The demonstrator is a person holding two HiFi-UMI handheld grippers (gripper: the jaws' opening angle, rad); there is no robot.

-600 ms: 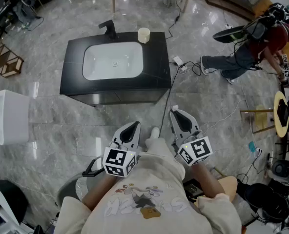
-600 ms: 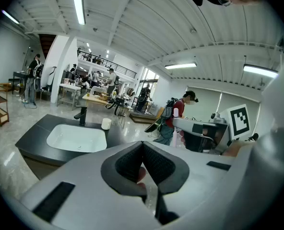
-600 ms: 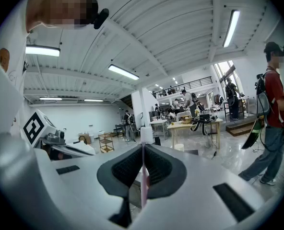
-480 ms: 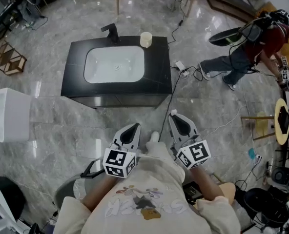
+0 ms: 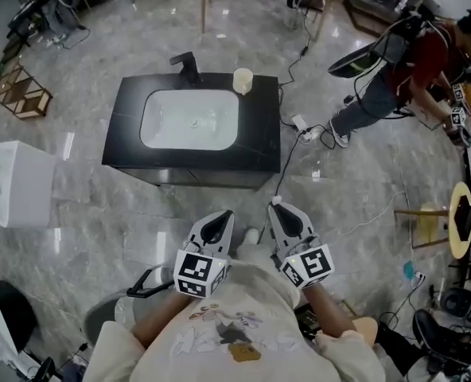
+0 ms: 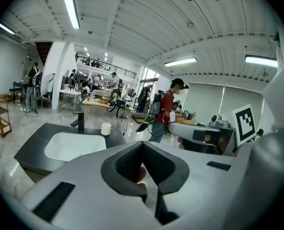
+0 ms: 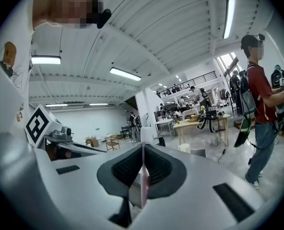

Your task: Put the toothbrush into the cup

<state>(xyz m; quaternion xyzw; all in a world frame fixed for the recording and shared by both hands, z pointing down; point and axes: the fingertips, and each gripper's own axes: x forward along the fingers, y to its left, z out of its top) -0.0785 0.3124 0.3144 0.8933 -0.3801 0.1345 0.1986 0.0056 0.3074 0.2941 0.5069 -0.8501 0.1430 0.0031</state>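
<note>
A cream cup (image 5: 243, 80) stands at the back right corner of a black vanity (image 5: 132, 146), beside a white sink basin and a black faucet (image 5: 188, 66). Both grippers are held close to the person's chest, well short of the vanity. My right gripper (image 5: 279, 207) is shut on a thin toothbrush (image 7: 143, 176), whose white head (image 5: 276, 200) sticks out past the jaw tips. My left gripper (image 5: 222, 217) is shut with nothing held. The cup (image 6: 106, 129) shows far ahead in the left gripper view, and the cup (image 7: 183, 148) is also small in the right gripper view.
A power strip (image 5: 301, 123) and a black cable lie on the marble floor right of the vanity. A person in red (image 5: 426, 54) bends at the far right. A white box (image 5: 13, 183) stands left, a wooden stool (image 5: 426, 213) right.
The vanity and cup sit lower and nearer in the head view, and both grippers have shifted slightly toward them. Both grippers stay shut, the right one keeping the toothbrush.
</note>
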